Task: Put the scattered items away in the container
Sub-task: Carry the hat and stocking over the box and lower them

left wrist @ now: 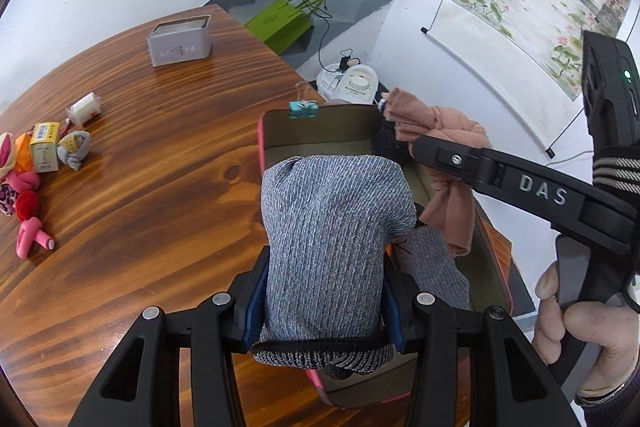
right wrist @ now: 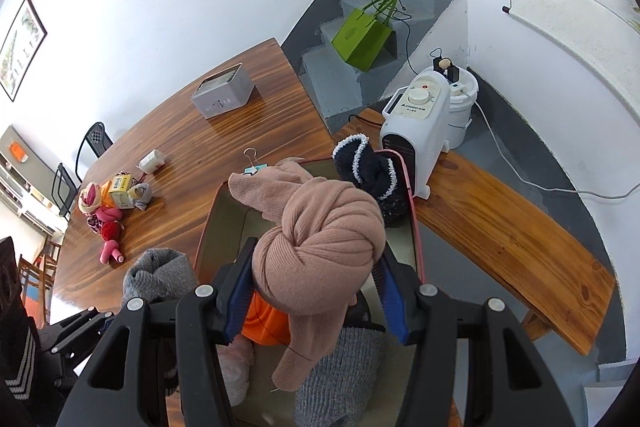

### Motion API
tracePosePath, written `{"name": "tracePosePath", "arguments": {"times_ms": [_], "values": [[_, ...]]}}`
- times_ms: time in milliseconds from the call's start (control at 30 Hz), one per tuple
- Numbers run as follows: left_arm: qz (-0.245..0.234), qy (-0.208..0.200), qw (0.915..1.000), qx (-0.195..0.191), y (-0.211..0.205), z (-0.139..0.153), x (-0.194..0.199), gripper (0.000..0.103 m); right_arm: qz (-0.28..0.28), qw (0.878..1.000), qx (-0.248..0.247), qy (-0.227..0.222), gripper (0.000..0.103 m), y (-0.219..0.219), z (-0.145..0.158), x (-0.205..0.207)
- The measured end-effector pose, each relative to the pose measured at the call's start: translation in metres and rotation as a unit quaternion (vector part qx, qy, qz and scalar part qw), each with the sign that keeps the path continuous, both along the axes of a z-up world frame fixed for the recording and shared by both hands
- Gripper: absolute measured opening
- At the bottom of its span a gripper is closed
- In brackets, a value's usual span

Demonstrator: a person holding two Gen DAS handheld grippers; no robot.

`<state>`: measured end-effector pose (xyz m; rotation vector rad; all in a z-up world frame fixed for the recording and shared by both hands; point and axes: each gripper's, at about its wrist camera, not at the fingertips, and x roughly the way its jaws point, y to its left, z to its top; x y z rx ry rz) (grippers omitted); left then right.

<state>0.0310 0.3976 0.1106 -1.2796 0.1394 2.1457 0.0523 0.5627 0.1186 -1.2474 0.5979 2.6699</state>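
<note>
A glossy wooden table point(left wrist: 152, 195) fills the left wrist view, where the left gripper point(left wrist: 324, 291) clamps a grey sock bundle point(left wrist: 332, 227) above the pink-rimmed container point(left wrist: 262, 143). In the right wrist view, the right gripper point(right wrist: 316, 291) pinches a knotted tan sock point(right wrist: 320, 239) over that container point(right wrist: 412, 211).

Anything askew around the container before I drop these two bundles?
One thing: a dark fuzzy sock is slung over the pink-rimmed container's far corner, half outside. A teal binder clip is clipped on its far rim. Nothing is spilled.
</note>
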Motion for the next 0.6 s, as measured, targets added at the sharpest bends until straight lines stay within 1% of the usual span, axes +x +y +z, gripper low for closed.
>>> {"name": "tracePosePath", "arguments": {"times_ms": [333, 567, 600], "values": [[-0.030, -0.007, 0.9994, -0.015, 0.014, -0.009, 0.020, 0.049, 0.008, 1.000, -0.001, -0.002, 0.059, 0.008, -0.002, -0.006], [-0.035, -0.017, 0.9990, -0.019, 0.015, -0.017, 0.019, 0.049, 0.012, 1.000, -0.006, -0.005, 0.059, 0.006, -0.005, -0.011], [-0.035, -0.021, 0.9990, -0.018, 0.016, -0.018, 0.019, 0.049, 0.013, 1.000, -0.007, -0.008, 0.061, 0.005, -0.006, -0.013]]}}
